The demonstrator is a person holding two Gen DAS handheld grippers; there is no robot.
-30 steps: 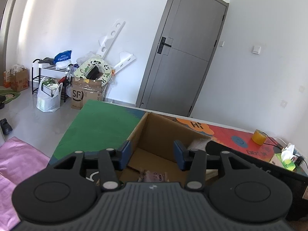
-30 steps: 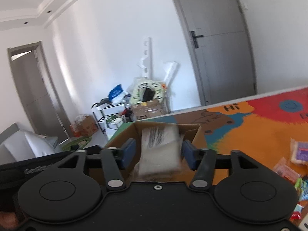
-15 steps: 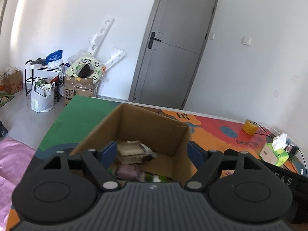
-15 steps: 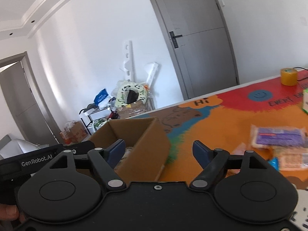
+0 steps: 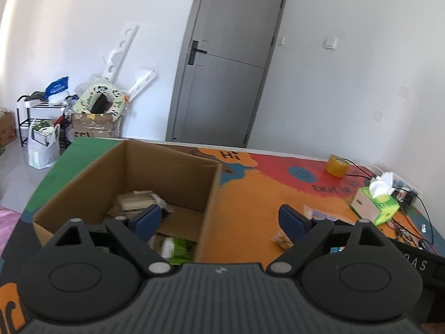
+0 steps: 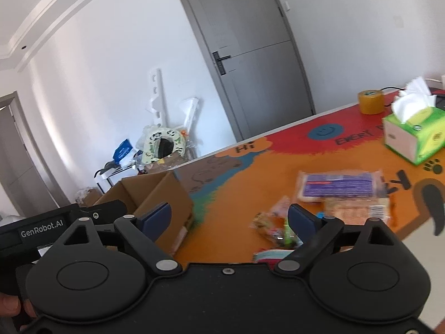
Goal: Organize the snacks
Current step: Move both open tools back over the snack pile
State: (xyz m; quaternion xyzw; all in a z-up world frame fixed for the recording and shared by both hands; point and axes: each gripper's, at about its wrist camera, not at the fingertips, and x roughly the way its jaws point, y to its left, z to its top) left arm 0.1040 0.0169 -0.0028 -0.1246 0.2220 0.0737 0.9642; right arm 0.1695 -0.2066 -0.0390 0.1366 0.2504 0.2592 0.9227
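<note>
An open cardboard box (image 5: pixel 155 167) stands on the colourful table mat and holds several snack packs, among them a beige one (image 5: pixel 136 199) and a green one (image 5: pixel 175 247). My left gripper (image 5: pixel 219 217) is open and empty over the box's right wall. My right gripper (image 6: pixel 229 218) is open and empty above the mat, right of the box (image 6: pixel 164 194). Loose snacks lie ahead of it: a purple pack (image 6: pixel 338 185), an orange pack (image 6: pixel 356 210) and a small clear bag (image 6: pixel 271 222).
A green tissue box (image 6: pixel 414 136) and a yellow tape roll (image 6: pixel 370 101) sit at the table's far right, with cables near them (image 5: pixel 400 189). A grey door (image 5: pixel 225 72) and floor clutter (image 5: pixel 94 111) lie behind the table.
My right gripper let go of the beige pack into the box, opened and swung right toward the loose snacks. My left gripper opened wide and shifted right along the box.
</note>
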